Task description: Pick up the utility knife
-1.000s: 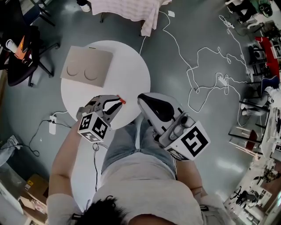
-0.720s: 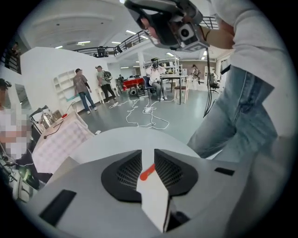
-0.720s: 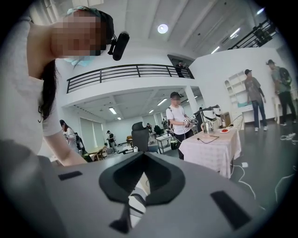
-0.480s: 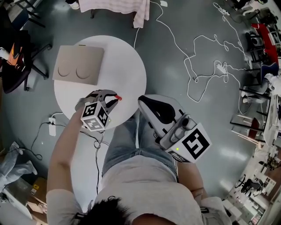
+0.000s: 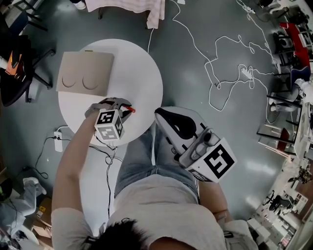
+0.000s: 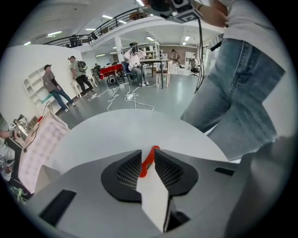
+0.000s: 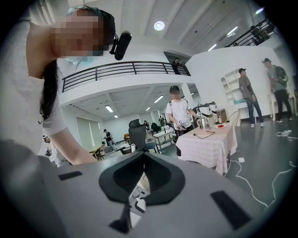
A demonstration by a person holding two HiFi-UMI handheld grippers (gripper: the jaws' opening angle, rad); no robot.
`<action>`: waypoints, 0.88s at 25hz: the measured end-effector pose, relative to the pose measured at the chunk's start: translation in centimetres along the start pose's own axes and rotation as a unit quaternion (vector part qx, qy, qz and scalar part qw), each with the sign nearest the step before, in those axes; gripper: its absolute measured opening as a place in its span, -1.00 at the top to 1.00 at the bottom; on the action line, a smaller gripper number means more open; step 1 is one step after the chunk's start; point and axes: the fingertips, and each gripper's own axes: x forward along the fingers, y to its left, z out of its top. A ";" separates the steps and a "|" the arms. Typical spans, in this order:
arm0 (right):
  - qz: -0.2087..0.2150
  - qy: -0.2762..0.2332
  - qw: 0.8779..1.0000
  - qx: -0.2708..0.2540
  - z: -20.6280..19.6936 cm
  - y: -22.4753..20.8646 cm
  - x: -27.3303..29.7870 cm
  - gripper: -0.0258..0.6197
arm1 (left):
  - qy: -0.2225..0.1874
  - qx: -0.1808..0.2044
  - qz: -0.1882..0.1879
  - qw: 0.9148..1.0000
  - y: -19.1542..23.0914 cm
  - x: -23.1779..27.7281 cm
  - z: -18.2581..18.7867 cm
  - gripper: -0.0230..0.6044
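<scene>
The utility knife (image 6: 147, 161) is a thin red piece pinched between the dark pads of my left gripper (image 6: 148, 163). In the head view the left gripper (image 5: 126, 106) sits over the near right part of the round white table (image 5: 142, 73), and the knife's red tip (image 5: 131, 109) pokes out past its fingers. I cannot tell whether the knife touches the tabletop. My right gripper (image 5: 161, 115) is off the table, above the person's jeans, and is shut with nothing in it. In its own view the right gripper (image 7: 143, 160) points at the room.
A beige board (image 5: 85, 73) with two round marks lies on the table's far left. White cables (image 5: 230, 58) snake over the grey floor to the right. A power strip (image 5: 58, 141) lies by the table's left, a dark chair (image 5: 19, 63) further left, a cloth-covered table (image 5: 137, 7) beyond.
The left gripper's marker cube has swung up and in toward the table, with the red knife still between the jaws. The right gripper has hardly moved.
</scene>
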 end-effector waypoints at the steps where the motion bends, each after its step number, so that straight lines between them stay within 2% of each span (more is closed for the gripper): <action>1: -0.001 0.001 1.000 0.001 0.0 -0.1 0.1 0.89 | 0.006 0.004 -0.010 1.000 -0.2 0.3 -0.2 0.65; 3: -0.004 0.002 1.000 0.001 0.0 -0.4 0.1 0.89 | 0.011 0.006 -0.025 1.000 -0.3 0.8 -0.5 0.64; 7: -0.007 0.001 1.000 0.005 0.1 -0.9 0.0 0.89 | 0.000 -0.005 -0.026 1.000 -0.1 0.9 -0.4 0.64; 16: 0.000 -0.001 1.000 0.005 0.4 -1.4 0.7 0.89 | 0.010 0.019 -0.025 0.999 0.4 0.9 -0.3 0.65; 22: -0.003 0.000 1.000 0.009 0.2 -1.8 0.6 0.89 | 0.027 0.045 -0.059 0.997 0.1 1.1 -0.3 0.65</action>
